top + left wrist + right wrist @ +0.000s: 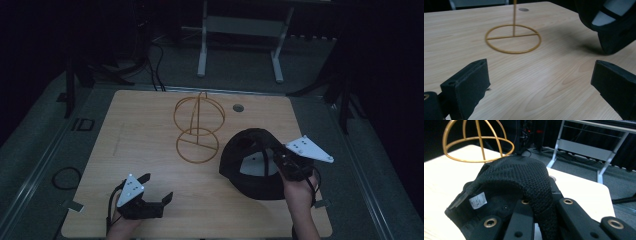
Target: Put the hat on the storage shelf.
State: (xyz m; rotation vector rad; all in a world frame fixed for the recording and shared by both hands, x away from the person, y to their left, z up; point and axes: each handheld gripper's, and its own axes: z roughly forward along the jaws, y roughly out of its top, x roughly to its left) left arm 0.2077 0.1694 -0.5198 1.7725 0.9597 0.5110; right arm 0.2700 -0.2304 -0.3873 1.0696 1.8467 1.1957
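Cap [250,170]: black, woven mesh texture; white label [477,200] inside. Wire stand [198,127], beside cap: gold-yellow. Table [150,150] under stand: pale wood grain. Grippers near cap, left gripper [156,189] and right gripper [278,156]: black, white-grey triangular plates.

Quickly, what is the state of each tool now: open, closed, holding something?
Left tool: open, holding nothing, above the table.
Right tool: closed on the back band of the black cap.
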